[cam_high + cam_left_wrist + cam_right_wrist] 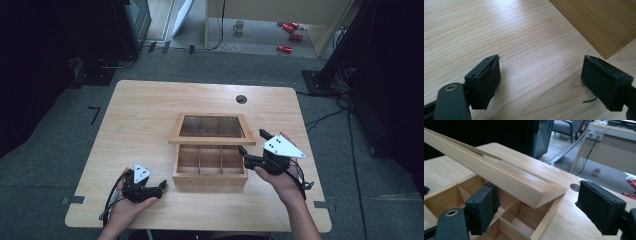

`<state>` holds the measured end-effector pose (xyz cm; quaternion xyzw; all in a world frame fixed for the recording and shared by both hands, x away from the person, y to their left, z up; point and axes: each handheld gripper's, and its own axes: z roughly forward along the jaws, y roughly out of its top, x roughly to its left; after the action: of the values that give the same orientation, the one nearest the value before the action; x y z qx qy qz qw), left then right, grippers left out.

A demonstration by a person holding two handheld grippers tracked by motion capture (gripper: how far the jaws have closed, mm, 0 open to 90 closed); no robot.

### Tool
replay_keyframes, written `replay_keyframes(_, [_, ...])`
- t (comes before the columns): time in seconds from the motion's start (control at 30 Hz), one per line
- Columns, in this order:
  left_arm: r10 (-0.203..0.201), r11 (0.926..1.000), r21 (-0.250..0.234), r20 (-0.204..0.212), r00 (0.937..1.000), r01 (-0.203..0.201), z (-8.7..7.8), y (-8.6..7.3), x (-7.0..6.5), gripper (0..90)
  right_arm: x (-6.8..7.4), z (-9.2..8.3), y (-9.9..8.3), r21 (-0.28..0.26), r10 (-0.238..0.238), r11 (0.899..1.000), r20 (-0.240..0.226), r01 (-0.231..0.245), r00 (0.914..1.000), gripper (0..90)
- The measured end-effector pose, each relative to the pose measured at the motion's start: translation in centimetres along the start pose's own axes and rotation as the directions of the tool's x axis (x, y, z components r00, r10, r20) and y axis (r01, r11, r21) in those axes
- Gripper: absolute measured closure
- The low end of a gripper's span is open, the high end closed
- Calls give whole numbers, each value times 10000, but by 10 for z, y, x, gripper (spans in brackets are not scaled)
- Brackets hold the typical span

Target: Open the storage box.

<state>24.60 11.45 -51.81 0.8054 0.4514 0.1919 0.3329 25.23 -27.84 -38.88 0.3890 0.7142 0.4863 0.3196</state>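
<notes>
We have the right gripper [252,145] wide open and empty at the right end of the raised lid [212,128]; the box [210,167] sits mid-worktop, its length running left-right.

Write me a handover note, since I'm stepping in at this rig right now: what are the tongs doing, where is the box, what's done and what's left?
Left tongs: open, holding nothing, low over the table near the box's front left corner.
Right tongs: open, at the right end of the lid; the lid's corner lies between the jaws, pads not pressing on it.
Wooden box: mid-table, its compartments showing nothing inside.
Done: the glass-paned lid is raised partway, hinged at the back.
Left: probably swing the lid fully open or set it down; it looks unsupported, so handle it carefully.
</notes>
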Motion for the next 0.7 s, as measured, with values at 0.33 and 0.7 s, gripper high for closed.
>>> replay_keyframes(0.33, [-31, 10000, -13, 13, 10000, 31, 0, 0, 0, 163, -9, 10, 14, -368, 61, 9993, -473, -79, 9989, 282])
replay_keyframes(0.7, [-34, 10000, -36, 76, 10000, 34, 0, 0, 1, 163, -22, 19, 27, -825, -128, 9966, -1093, 38, 9939, 364])
